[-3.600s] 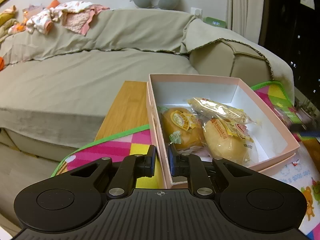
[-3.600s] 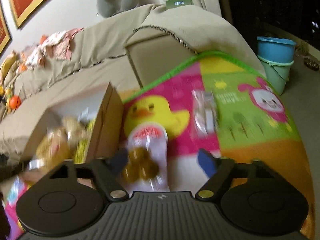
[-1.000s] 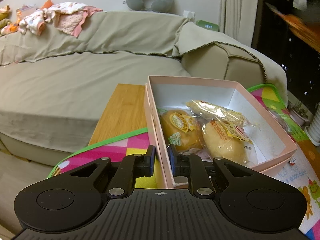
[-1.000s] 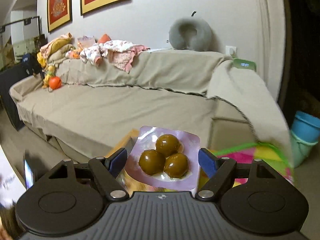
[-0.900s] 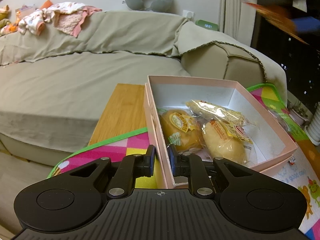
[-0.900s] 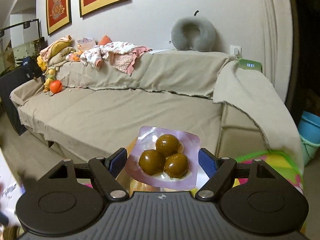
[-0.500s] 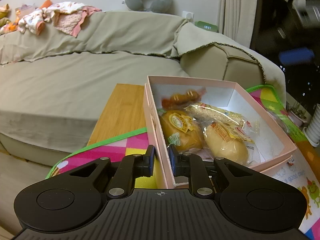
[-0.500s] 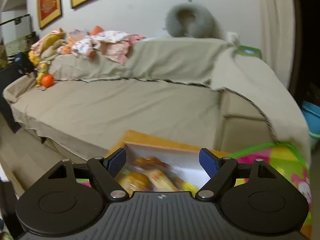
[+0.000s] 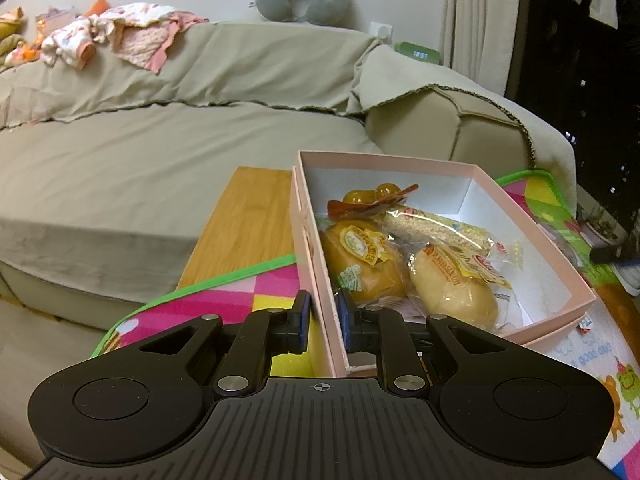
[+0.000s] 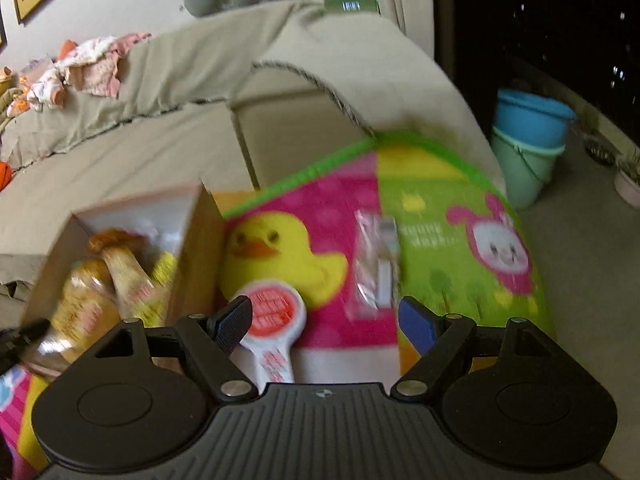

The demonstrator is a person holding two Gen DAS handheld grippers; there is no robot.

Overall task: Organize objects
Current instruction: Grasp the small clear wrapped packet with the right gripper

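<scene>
A pink box (image 9: 532, 232) stands on the colourful mat. It holds two wrapped yellow buns (image 9: 364, 264), a sesame stick packet (image 9: 432, 228) and, at the back, a pack of brown balls (image 9: 372, 198). My left gripper (image 9: 322, 312) is shut on the box's near-left wall. My right gripper (image 10: 324, 316) is open and empty, to the right of the box (image 10: 196, 256) and above the mat. Under it lie a clear wrapped packet (image 10: 376, 256) and a white paddle-shaped pack with a red round label (image 10: 272, 312). The right wrist view is blurred.
The mat (image 10: 440, 216) with a yellow duck picture covers a wooden table (image 9: 244, 216) in front of a beige sofa (image 9: 160, 140). Blue and green buckets (image 10: 528, 136) stand on the floor at the right. Clothes lie on the sofa back (image 9: 120, 36).
The right gripper let go of the pack of brown balls, which now lies at the back of the box. It then swung down and to the right over the mat. The left gripper kept still.
</scene>
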